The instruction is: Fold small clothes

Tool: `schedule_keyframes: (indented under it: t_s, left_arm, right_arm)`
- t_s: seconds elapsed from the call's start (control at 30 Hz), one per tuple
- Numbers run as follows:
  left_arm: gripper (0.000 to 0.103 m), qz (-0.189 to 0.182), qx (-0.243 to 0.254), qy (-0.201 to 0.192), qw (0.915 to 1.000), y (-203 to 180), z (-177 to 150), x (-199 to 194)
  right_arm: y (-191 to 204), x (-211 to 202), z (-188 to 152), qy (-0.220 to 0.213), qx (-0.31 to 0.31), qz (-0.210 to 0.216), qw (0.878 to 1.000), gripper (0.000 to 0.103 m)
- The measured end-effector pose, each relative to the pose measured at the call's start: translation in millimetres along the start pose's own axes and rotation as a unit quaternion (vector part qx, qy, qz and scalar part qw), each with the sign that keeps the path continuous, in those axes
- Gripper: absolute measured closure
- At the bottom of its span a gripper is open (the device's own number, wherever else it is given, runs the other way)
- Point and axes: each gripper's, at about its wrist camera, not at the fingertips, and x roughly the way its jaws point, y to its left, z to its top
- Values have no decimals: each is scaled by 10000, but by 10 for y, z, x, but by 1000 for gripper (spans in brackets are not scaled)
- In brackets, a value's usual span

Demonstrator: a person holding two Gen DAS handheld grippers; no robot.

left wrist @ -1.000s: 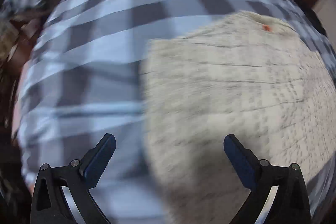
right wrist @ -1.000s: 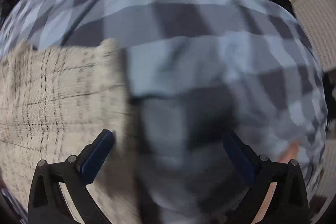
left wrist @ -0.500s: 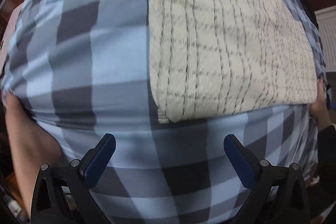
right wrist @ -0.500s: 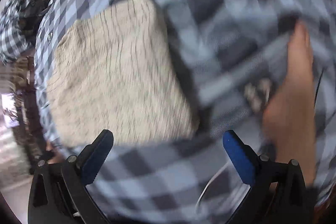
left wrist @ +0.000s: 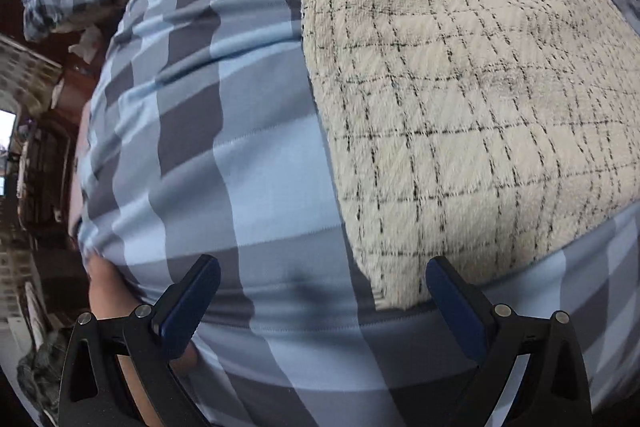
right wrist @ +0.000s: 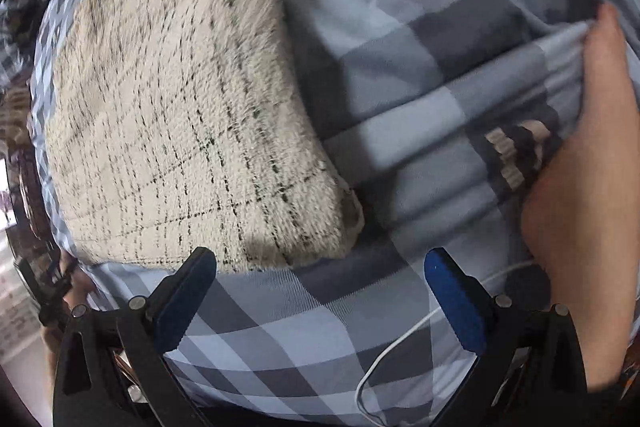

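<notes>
Cream knit garment (left wrist: 460, 115), folded into a thick rectangle with a thin black grid pattern, lies on the blue-and-grey checked bedcover (left wrist: 192, 155), filling the upper right of the left wrist view and the left and centre of the right wrist view. Left gripper (left wrist: 322, 301) is spread wide and empty at the bottom of its frame above the cover, its right finger just beside the garment's near corner. Right gripper (right wrist: 320, 291) is likewise released and grasps nothing, near the garment's lower edge, with a white cable (right wrist: 400, 347) on the cover at lower right and a bare forearm (right wrist: 580, 195) along the right side.
</notes>
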Motion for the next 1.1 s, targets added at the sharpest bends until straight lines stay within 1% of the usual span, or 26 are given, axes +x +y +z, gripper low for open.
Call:
schedule_keyframes:
  t_s: [0.07,0.13,0.23,0.33,0.4,0.5,0.57,0.6,0.63,0.73,0.77,0.87,0.9,0.93,0.97,1.0,1.1]
  left_arm:
    - [0,133,-2,52,9999,-87,50,64]
    - [0,189,-25,130,9997,-118,57,89]
    - [0,217,-102,193,9995,-85,49,139]
    - [0,185,-96,229,9995,-85,51,184]
    - [0,203,19,198,9996,-117,51,205]
    - [0,385,242,151,9989,-198,32,258]
    - [0,493,444,-14,9978,-263,-17,290]
    - [0,530,522,-168,9971,-288,-61,291]
    - [0,530,513,-239,9970,-289,-80,298]
    - [0,297,187,-180,9992,-215,-75,341]
    - [0,135,29,-86,9999,-163,-60,362]
    - [0,-346,-466,274,9979,-1,-16,408]
    - [2,-568,-660,422,9953,67,-5,414]
    - [11,-740,-775,487,9930,111,2,402]
    - [16,-1006,-857,538,9898,151,15,370]
    - [19,-1126,-864,539,9884,169,24,339]
    - [18,-1208,-695,271,9899,169,35,187]
  right_arm:
    - [144,10,36,-114,-327,-298,9990,1]
    - [270,-40,54,-368,-596,-526,9962,1]
    - [406,-117,70,-610,-796,-621,9930,1]
    - [522,-159,88,-822,-936,-854,9885,1]
    - [581,-157,105,-881,-1037,-977,9859,1]
    - [701,-125,100,-898,-1214,-1110,9823,1]
    - [790,-98,36,-916,-1280,-1129,9811,1]
    - [797,-107,54,-919,-1306,-1124,9807,1]
    - [807,-119,90,-937,-1326,-1124,9803,1]
    - [831,-132,80,-1002,-1387,-1158,9784,1]
    - [851,-98,-22,-1015,-1396,-1176,9779,1]
    - [867,-79,-32,-977,-1425,-1163,9781,1]
    - [879,-64,-30,-929,-1428,-1145,9787,1]
    - [864,-56,-44,-901,-1433,-1126,9791,1]
    - [865,-54,-59,-878,-1432,-1084,9798,1]
    - [885,-55,-71,-876,-1429,-1039,9804,1]
    - [876,-60,-60,-881,-1444,-944,9811,1]
